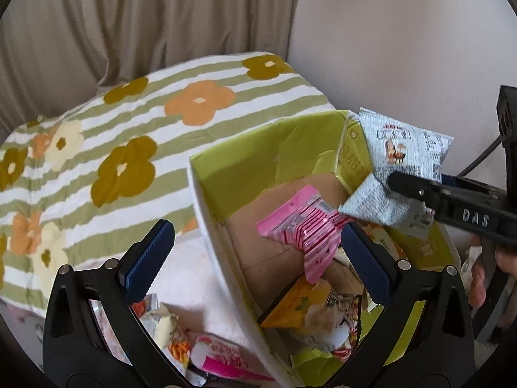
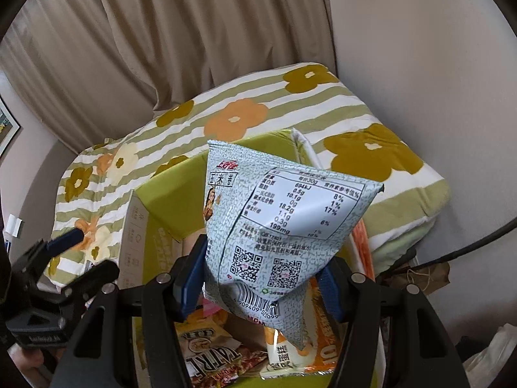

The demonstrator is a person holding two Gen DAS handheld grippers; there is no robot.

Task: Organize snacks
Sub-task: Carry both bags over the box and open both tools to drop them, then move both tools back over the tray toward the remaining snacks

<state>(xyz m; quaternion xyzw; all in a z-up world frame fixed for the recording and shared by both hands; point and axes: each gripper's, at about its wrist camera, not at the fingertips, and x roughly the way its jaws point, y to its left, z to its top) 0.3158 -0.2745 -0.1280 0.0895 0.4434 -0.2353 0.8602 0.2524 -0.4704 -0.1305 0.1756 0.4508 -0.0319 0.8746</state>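
Observation:
A green cardboard box (image 1: 258,158) stands open on the bed, with several snack packets inside. A pink striped packet (image 1: 303,229) lies tilted inside it, above a yellow packet (image 1: 297,307). My left gripper (image 1: 258,258) hangs over the box's near wall, wide open, its pads touching nothing. My right gripper (image 2: 260,284) is shut on a pale speckled snack bag (image 2: 284,226) and holds it above the box (image 2: 171,200). In the left wrist view that bag (image 1: 404,152) hangs over the box's far right corner. The left gripper (image 2: 87,255) shows at the left edge of the right wrist view.
A striped floral quilt (image 1: 129,135) covers the bed behind the box, with beige curtains (image 1: 129,16) and a wall beyond. Loose snack packets (image 1: 174,333) lie on the white surface left of the box. A black cable (image 2: 468,245) runs at the right.

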